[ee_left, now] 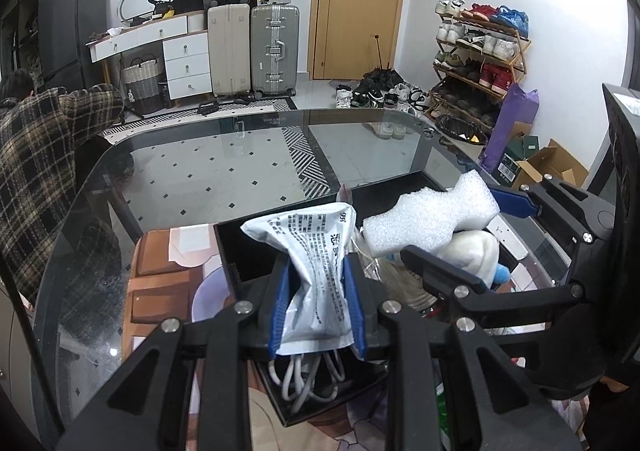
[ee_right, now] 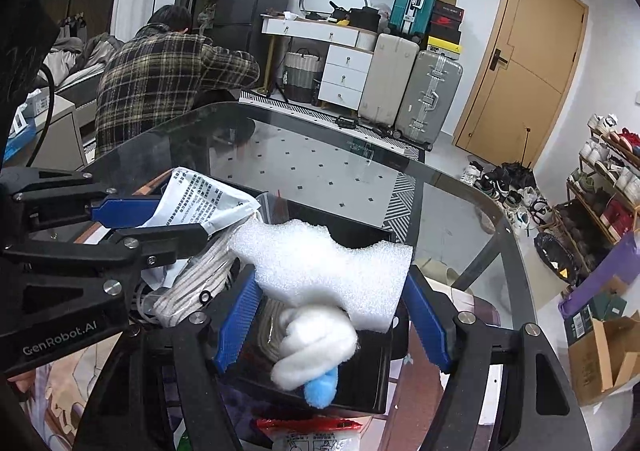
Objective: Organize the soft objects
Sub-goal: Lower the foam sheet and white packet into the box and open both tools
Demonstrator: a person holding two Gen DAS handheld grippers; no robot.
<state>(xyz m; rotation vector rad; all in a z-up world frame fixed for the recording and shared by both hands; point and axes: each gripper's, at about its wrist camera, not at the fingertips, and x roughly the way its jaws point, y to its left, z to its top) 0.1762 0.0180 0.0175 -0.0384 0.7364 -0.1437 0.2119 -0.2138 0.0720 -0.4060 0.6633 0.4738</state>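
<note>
Left tool (ee_left: 318,305): clenched on a white printed pouch (ee_left: 312,263), both blue pads pressing its crumpled middle; the pouch is lifted above the left part of a black bin (ee_right: 376,391) that stands on the glass bench (ee_left: 224,167). A coil of white cable (ee_left: 308,383) lies in the bin beneath the pouch. In the right wrist view the same pouch shows at far left, clamped in that tool.

Right tool (ee_right: 334,317): fingers spread wide, a white foam piece (ee_right: 332,267) lying between them over the bin; whether the pads touch the foam cannot be told. Beneath the foam, inside the bin, rest a white fluffy bundle (ee_right: 316,347) with a blue plush end (ee_right: 322,387) and a coiled rope (ee_right: 200,279) just left of it.
</note>
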